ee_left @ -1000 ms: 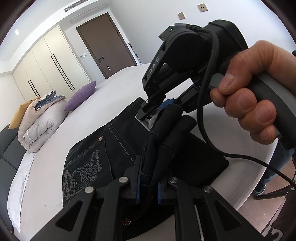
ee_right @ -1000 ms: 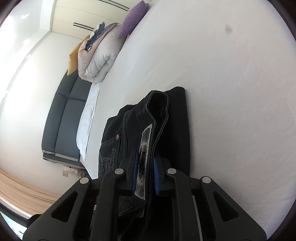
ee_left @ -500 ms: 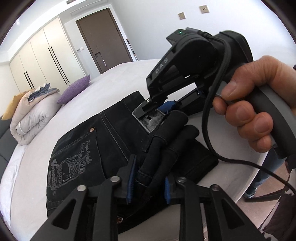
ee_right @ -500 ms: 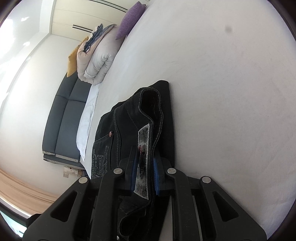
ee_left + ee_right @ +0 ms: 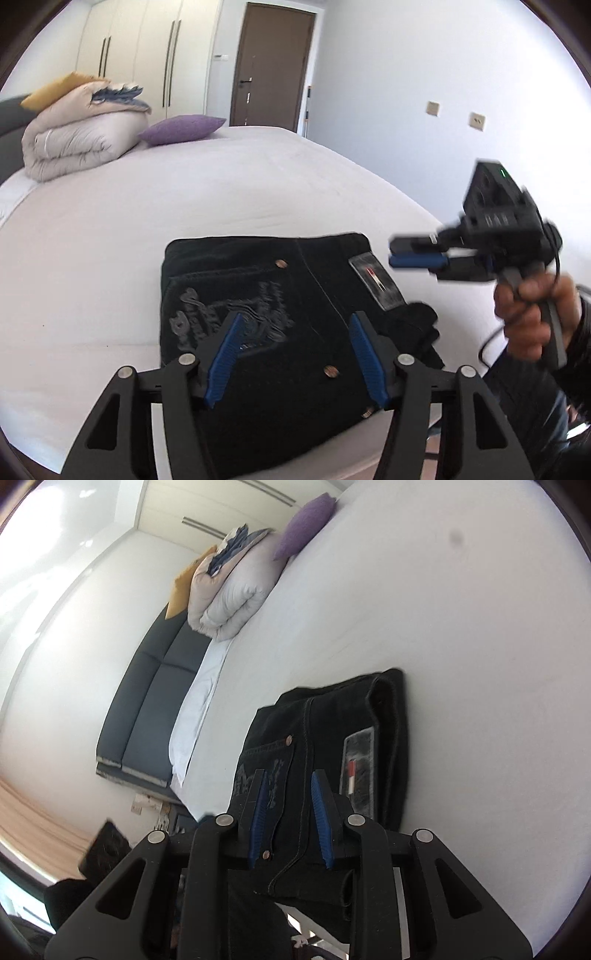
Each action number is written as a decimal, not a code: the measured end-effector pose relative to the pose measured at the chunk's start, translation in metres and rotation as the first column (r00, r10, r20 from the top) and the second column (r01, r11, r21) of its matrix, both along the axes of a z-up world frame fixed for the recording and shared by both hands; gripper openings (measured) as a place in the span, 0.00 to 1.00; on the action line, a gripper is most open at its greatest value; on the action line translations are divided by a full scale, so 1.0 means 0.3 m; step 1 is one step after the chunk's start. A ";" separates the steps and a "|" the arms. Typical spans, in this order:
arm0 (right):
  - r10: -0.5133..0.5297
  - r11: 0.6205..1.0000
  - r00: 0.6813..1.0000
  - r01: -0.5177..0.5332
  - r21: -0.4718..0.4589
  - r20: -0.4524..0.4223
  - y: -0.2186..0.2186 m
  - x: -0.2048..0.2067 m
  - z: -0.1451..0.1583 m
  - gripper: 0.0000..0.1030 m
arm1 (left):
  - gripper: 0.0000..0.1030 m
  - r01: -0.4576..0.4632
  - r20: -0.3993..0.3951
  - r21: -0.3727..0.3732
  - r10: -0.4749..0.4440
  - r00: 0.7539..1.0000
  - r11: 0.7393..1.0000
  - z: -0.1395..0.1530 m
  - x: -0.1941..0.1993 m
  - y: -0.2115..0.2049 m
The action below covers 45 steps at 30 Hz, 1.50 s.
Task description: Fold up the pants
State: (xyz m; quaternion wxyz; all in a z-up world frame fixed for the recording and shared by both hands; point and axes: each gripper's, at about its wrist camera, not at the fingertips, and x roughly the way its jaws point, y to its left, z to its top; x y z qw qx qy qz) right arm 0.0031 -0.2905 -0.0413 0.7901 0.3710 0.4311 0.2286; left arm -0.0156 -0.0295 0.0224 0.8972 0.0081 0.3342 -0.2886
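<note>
The black pants point(image 5: 280, 325) lie folded into a compact rectangle near the front edge of the white bed point(image 5: 184, 206), back pocket embroidery and grey waist label facing up. My left gripper point(image 5: 295, 321) is open and empty, raised just above the pants. My right gripper point(image 5: 410, 254) shows in the left wrist view, held in a hand to the right of the pants. In the right wrist view the right gripper point(image 5: 288, 779) is open and empty above the pants point(image 5: 325, 746).
A rolled white duvet point(image 5: 74, 140) with a yellow cushion and a purple pillow point(image 5: 181, 129) lie at the far end of the bed. A dark sofa point(image 5: 147, 701) stands beside the bed. The bed's front edge is close below the pants.
Both grippers let go of the pants, opened and drew back. The pants now lie flat and folded on the bed. The right gripper moved off to the right.
</note>
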 end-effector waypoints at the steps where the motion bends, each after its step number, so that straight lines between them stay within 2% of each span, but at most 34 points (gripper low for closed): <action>1: 0.018 1.000 1.000 -0.018 -0.005 -0.013 0.025 -0.001 -0.013 0.23 | 0.59 0.003 -0.024 -0.035 -0.004 1.000 0.999 0.011 0.049 0.026; 4: 0.036 0.998 0.990 -0.042 -0.041 -0.133 0.072 -0.004 -0.134 0.22 | 0.56 0.008 -0.093 -0.053 -0.013 0.996 0.999 0.008 0.203 0.048; 5: 0.029 0.999 0.991 -0.034 -0.031 -0.132 0.067 -0.012 -0.167 0.17 | 0.52 0.004 -0.132 -0.050 -0.011 0.991 0.999 -0.016 0.248 0.052; 6: 0.018 1.000 0.994 -0.020 -0.020 -0.107 0.053 -0.024 -0.186 0.11 | 0.37 -0.009 -0.174 -0.045 0.001 0.985 0.999 -0.051 0.284 0.054; 7: 0.013 1.000 0.995 -0.016 -0.025 -0.103 0.044 -0.031 -0.198 0.00 | 0.26 -0.019 -0.211 -0.032 0.011 0.977 0.999 -0.084 0.295 0.053; 9: 0.013 1.000 0.995 -0.013 0.002 -0.097 0.022 -0.040 -0.214 0.00 | 0.18 -0.022 -0.245 -0.027 0.015 0.969 0.999 -0.148 0.282 0.061; 13: 0.024 0.997 0.998 -0.028 -0.068 -0.060 0.049 -0.051 -0.199 0.00 | 0.11 -0.054 -0.237 -0.061 0.039 0.971 0.997 -0.198 0.165 0.098; 17: 0.023 0.997 0.998 -0.026 -0.069 -0.053 0.058 -0.061 -0.206 0.00 | 0.09 -0.073 -0.213 -0.062 0.058 0.975 0.995 -0.210 0.060 0.124; 21: 0.022 0.995 1.000 -0.024 -0.096 -0.022 0.058 -0.088 -0.177 0.00 | 0.06 -0.083 -0.221 -0.098 0.059 0.973 0.992 -0.208 0.009 0.166; 22: 0.021 0.995 1.000 -0.022 -0.097 -0.014 0.042 -0.092 -0.170 0.03 | 0.06 -0.082 -0.222 -0.105 0.057 0.973 0.991 -0.205 -0.002 0.178; 23: 0.013 0.995 1.000 -0.014 -0.099 -0.008 0.045 -0.094 -0.149 0.03 | 0.07 -0.086 -0.220 -0.114 0.060 0.974 0.990 -0.195 -0.012 0.194; 24: 0.004 0.995 1.000 -0.004 -0.102 -0.002 0.035 -0.107 -0.129 0.04 | 0.13 -0.101 -0.215 -0.120 0.074 0.974 0.988 -0.179 -0.016 0.213; 26: -0.013 0.995 0.999 0.016 -0.094 0.030 0.012 -0.132 -0.085 0.05 | 0.47 -0.157 -0.197 -0.132 0.130 0.972 0.979 -0.138 -0.001 0.267; 27: -0.025 0.996 0.998 0.029 -0.081 0.056 -0.006 -0.143 -0.060 0.05 | 0.78 -0.198 -0.188 -0.144 0.169 0.967 0.970 -0.118 0.014 0.299; 28: -0.037 0.996 0.997 0.042 -0.075 0.070 -0.021 -0.147 -0.043 0.10 | 0.93 -0.232 -0.180 -0.167 0.202 0.963 0.958 -0.105 0.029 0.335; 30: -0.064 0.995 0.996 0.069 -0.072 0.067 -0.040 -0.136 -0.029 0.33 | 0.94 -0.268 -0.208 -0.197 0.227 0.952 0.943 -0.094 0.094 0.383; 31: -0.084 0.994 0.995 0.088 -0.068 0.055 -0.049 -0.130 -0.031 0.64 | 0.93 -0.268 -0.241 -0.191 0.219 0.945 0.944 -0.100 0.138 0.388; 32: -0.114 0.991 0.992 0.116 -0.061 0.045 -0.058 -0.126 -0.035 0.73 | 0.92 -0.257 -0.265 -0.179 0.205 0.942 0.950 -0.108 0.175 0.381; 34: -0.140 0.988 0.990 0.141 -0.060 0.017 -0.067 -0.105 -0.057 0.73 | 0.84 -0.216 -0.311 -0.136 0.165 0.936 0.967 -0.134 0.243 0.348; 37: -0.136 0.988 0.987 0.128 -0.089 -0.090 -0.083 -0.069 -0.121 0.73 | 0.72 -0.150 -0.367 -0.073 0.114 0.923 0.986 -0.177 0.306 0.276; 42: -0.115 0.993 0.983 0.109 -0.050 -0.141 -0.097 -0.016 -0.143 0.71 | 0.61 -0.083 -0.407 -0.004 0.074 0.911 0.997 -0.223 0.332 0.171; 45: -0.089 0.995 0.981 0.082 -0.050 -0.174 -0.048 0.043 -0.158 0.61 | 0.61 -0.082 -0.403 0.024 0.084 0.911 0.996 -0.234 0.334 0.140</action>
